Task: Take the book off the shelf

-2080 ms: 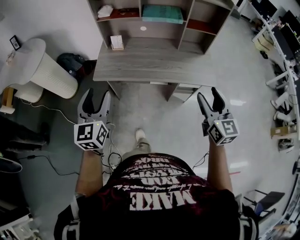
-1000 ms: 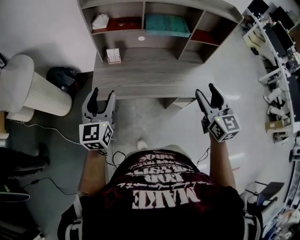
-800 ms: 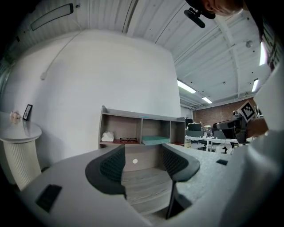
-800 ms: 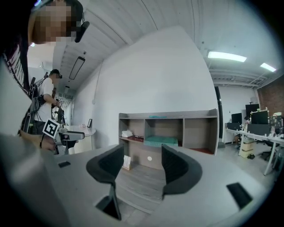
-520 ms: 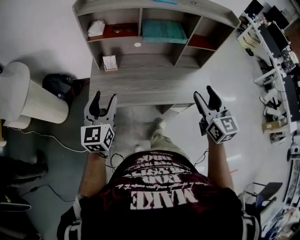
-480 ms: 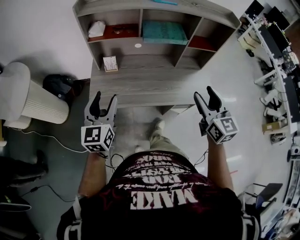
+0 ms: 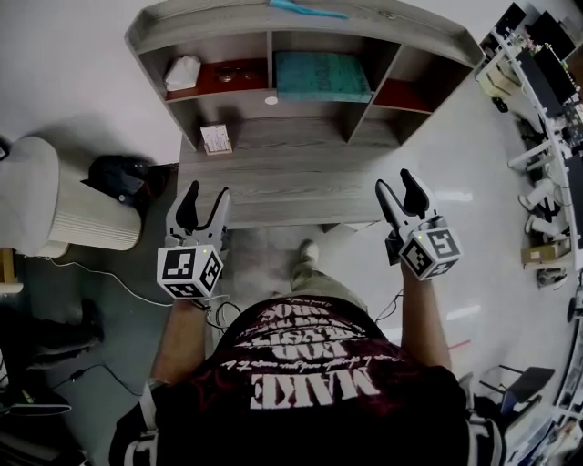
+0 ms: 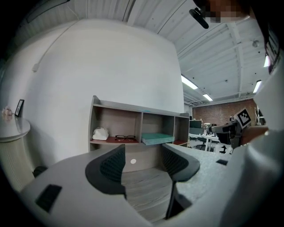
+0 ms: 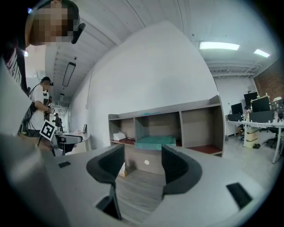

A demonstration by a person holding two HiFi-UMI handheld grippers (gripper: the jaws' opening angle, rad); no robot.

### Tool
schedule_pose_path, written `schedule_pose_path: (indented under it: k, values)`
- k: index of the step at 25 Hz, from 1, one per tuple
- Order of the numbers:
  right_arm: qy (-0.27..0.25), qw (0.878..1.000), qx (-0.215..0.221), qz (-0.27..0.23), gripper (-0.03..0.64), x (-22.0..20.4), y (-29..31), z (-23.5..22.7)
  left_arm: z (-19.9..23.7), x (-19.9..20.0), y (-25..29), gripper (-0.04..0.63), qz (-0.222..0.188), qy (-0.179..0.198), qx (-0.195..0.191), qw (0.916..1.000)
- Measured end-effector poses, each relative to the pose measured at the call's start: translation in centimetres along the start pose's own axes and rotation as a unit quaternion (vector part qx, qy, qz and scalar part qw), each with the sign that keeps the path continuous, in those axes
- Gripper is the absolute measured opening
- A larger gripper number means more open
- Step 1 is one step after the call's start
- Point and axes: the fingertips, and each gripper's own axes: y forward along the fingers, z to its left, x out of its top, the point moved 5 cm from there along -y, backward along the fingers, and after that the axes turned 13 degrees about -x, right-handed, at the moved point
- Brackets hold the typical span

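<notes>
A teal book [image 7: 322, 76] lies flat in the middle compartment of the grey wooden shelf [image 7: 301, 18] above the desk; it also shows as the teal book [image 8: 157, 138] and teal book [image 9: 155, 142] in both gripper views. My left gripper [image 7: 201, 202] hovers open at the desk's front left edge, nothing between its jaws. My right gripper [image 7: 399, 188] hangs open at the desk's front right, also empty. Both are well short of the book.
The grey desk top [image 7: 291, 173] carries a small box [image 7: 216, 139] at its left rear. A white cloth [image 7: 182, 72] and glasses [image 7: 234, 71] lie in the left compartment. A white ribbed bin [image 7: 64, 214] and dark bag [image 7: 118, 173] stand on the left. Office desks [image 7: 547, 100] line the right.
The person has stepped closer to the desk, so the shelf and book appear nearer and fuller in view. Both grippers stay open and empty, edging toward the desk's front edge.
</notes>
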Motion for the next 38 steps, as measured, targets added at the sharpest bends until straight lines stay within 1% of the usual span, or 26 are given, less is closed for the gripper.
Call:
schedule_pose_path:
  k: [8, 13, 15, 19, 24, 27, 31, 34, 38]
  values:
    - [0.015, 1.0, 0.007, 0.01, 0.256, 0.3, 5.9, -3.1, 2.0, 1.4, 6.2, 0.246, -0.004, -0.016, -0.003, 0.9999]
    - [0.019, 0.999, 0.019, 0.018, 0.255, 0.6, 9.6, -4.5, 3.1, 1.2, 9.9, 0.246, -0.001, -0.048, -0.004, 0.9988]
    - [0.021, 0.999, 0.023, 0.022, 0.255, 0.7, 11.0, -5.2, 3.3, 1.1, 11.5, 0.247, 0.003, -0.055, -0.006, 0.9985]
    - [0.029, 0.999, 0.032, 0.028, 0.255, 0.9, 13.6, -6.5, 3.6, 1.5, 14.4, 0.247, 0.007, -0.06, -0.01, 0.9981]
    - [0.035, 0.998, 0.042, 0.032, 0.255, 0.9, 16.9, -8.2, 4.1, 1.6, 18.2, 0.247, 0.009, -0.058, -0.012, 0.9982]
    - [0.041, 0.997, 0.053, 0.036, 0.255, 0.6, 19.3, -8.9, 4.6, 1.3, 20.7, 0.247, 0.017, -0.059, -0.013, 0.998]
    - [0.056, 0.995, 0.068, 0.047, 0.255, -0.3, 22.1, -9.7, 5.1, 0.5, 24.0, 0.247, 0.028, -0.085, -0.019, 0.9958]
    - [0.07, 0.993, 0.076, 0.059, 0.255, -1.2, 24.1, -10.4, 5.5, 0.0, 26.1, 0.247, 0.035, -0.104, -0.015, 0.9938]
    - [0.101, 0.988, 0.085, 0.083, 0.256, -2.6, 26.3, -11.1, 6.1, -1.0, 28.8, 0.247, 0.055, -0.131, -0.013, 0.9898]
